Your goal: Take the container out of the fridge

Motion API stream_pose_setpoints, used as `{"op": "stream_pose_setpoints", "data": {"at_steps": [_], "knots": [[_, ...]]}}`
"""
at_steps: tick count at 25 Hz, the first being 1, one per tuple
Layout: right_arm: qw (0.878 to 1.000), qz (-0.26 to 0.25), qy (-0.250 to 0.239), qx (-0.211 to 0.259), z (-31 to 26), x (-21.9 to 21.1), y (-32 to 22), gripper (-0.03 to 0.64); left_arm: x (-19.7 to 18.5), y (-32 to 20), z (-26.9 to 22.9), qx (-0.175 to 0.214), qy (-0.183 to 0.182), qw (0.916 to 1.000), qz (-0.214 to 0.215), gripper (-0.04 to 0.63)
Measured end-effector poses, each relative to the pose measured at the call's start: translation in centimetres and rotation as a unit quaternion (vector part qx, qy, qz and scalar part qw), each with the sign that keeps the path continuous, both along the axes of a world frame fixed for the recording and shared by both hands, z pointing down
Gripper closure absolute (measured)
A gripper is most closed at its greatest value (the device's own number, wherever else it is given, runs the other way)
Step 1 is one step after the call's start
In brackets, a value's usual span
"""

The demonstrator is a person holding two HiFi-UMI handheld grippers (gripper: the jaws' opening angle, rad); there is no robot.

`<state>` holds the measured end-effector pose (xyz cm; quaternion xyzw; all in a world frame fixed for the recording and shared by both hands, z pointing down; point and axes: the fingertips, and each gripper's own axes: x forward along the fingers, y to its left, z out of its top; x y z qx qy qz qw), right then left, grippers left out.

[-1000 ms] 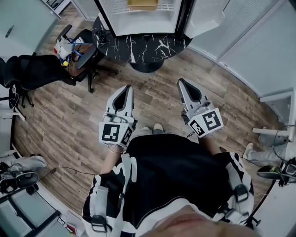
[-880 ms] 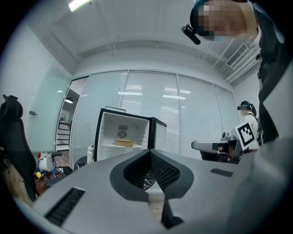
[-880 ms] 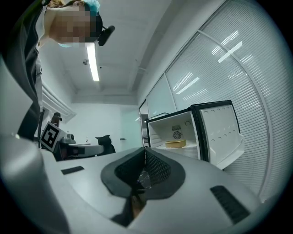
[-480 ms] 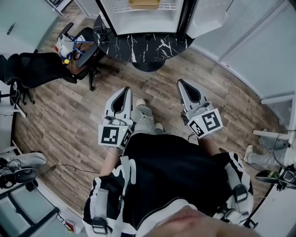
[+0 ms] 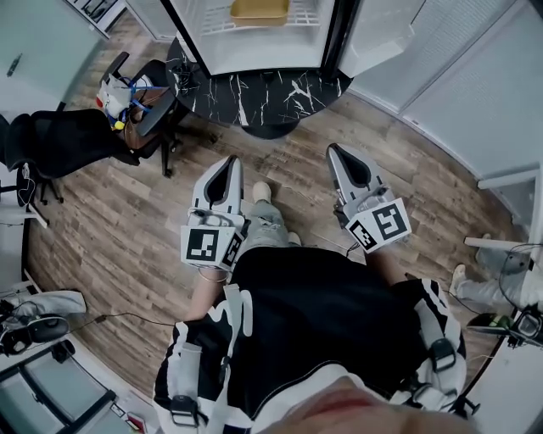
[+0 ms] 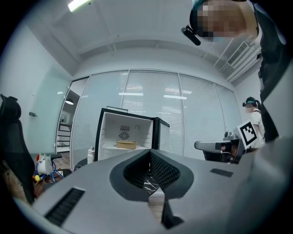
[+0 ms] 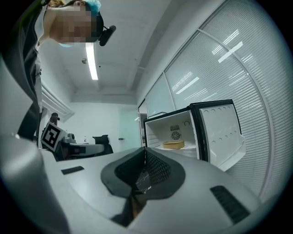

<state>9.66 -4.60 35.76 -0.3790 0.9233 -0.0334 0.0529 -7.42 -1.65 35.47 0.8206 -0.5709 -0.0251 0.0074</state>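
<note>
Ahead of me, on a black marbled table [image 5: 254, 93], stands the fridge [image 5: 254, 47] with its door [image 5: 373, 38] swung wide open on its right side. The container [image 5: 260, 10], shallow and yellowish, sits inside the fridge on the white shelf [image 5: 212, 17], alone there as far as I can see. I hold my left gripper [image 5: 231, 161] level and pointed at the fridge, well short of it, over the wood floor [image 5: 127, 220] in front of the table. Its jaws are pressed together with nothing between them. My right gripper [image 5: 333, 150] is beside it, level too and aimed the same way, no nearer the fridge; its jaws are likewise closed and empty. Neither gripper touches the fridge, the table or the container. My foot [image 5: 261, 191] shows on the floor between the two grippers, toe toward the fridge. Left of the fridge, just beside the table, is a black chair [image 5: 68, 136], and next to it a seat with a small heap of white and coloured things that I cannot make out.
</note>
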Motion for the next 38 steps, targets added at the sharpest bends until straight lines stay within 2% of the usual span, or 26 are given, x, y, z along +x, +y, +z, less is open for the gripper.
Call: {"op": "stream_pose_setpoints", "data": {"at_steps": [10, 24, 38], "knots": [[1.0, 0.006, 0.004, 0.006, -0.8, -1.6, -3.9, 0.606, -0.8, -4.6, -0.8, 0.012, 0.005, 0.9997, 0.02, 0.586], [0.999, 0.031, 0.012, 0.012, -1.8, -3.5, -11.8, 0.606, -2.8, -13.8, -1.7, 0.018, 0.009, 0.9989, 0.043, 0.586], [0.999, 0.047, -0.01, -0.012, -2.1, -6.2, -19.2, 0.606, -5.4, -21.4, -2.2, 0.009, 0.008, 0.9977, 0.067, 0.586]]}}
